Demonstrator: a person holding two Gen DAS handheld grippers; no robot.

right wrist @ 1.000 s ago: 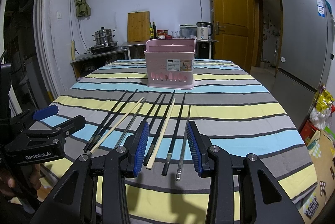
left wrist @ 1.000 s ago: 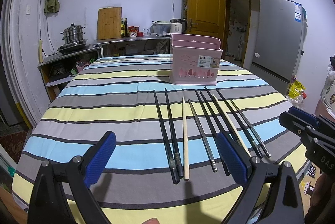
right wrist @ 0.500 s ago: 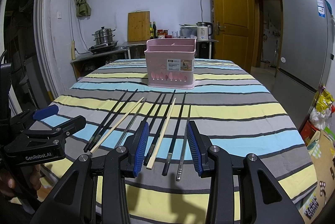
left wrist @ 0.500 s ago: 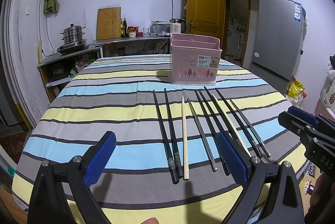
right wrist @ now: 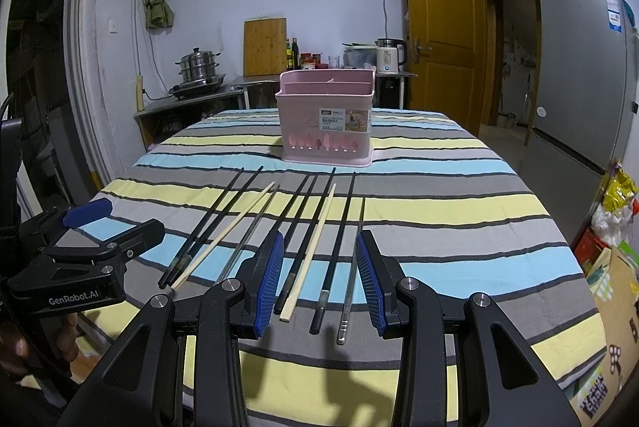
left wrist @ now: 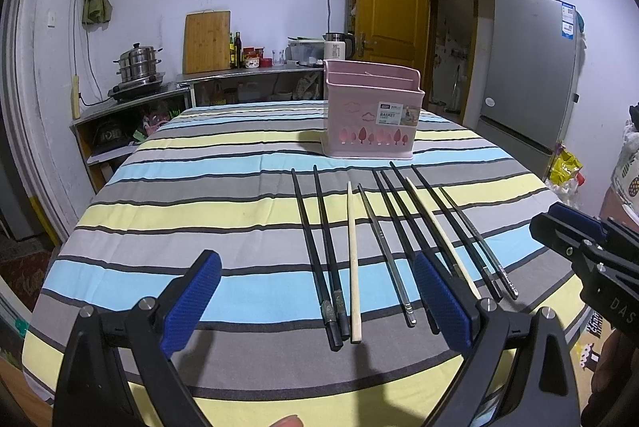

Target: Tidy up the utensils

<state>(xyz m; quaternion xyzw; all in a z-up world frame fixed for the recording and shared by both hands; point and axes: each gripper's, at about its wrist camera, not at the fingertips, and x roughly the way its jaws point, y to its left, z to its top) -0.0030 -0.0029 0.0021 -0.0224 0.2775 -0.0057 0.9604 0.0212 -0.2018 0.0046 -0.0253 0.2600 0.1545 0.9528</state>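
Right across the room stretches a table (left wrist: 167,195) under a striped cloth of grey, yellow and pale blue bands, and everything of the job sits on it. Behind it, against the far wall, a low counter (right wrist: 191,99) carries a steel steamer pot (right wrist: 197,66), a wooden cutting board (left wrist: 207,42) propped upright, some bottles and a white kettle (right wrist: 389,60). To the right stand an open yellow door (right wrist: 435,28) and a grey fridge (left wrist: 531,68).

Towards the far side of the table, roughly central, a pink utensil basket (left wrist: 371,115) stands upright with a label on its front and leaf-shaped cut-outs along the bottom. I cannot see anything standing in its compartments from here.

Nearer, the chopsticks (left wrist: 351,255) lie in a loose row on the cloth, all pointing from the near edge towards the basket: mostly black ones, two pale wooden ones and a couple of metal ones. None touches the basket.

Nearest of all, the two tools hang just above the near edge. The left gripper (left wrist: 319,299) has its blue pads spread wide, nothing between them but the cloth and the ends of the left-hand chopsticks below. The right gripper (right wrist: 319,275) is spread more narrowly, its pads framing the ends of the right-hand chopsticks without gripping any. A bit of a hand (right wrist: 24,347) shows at the left gripper's handle.
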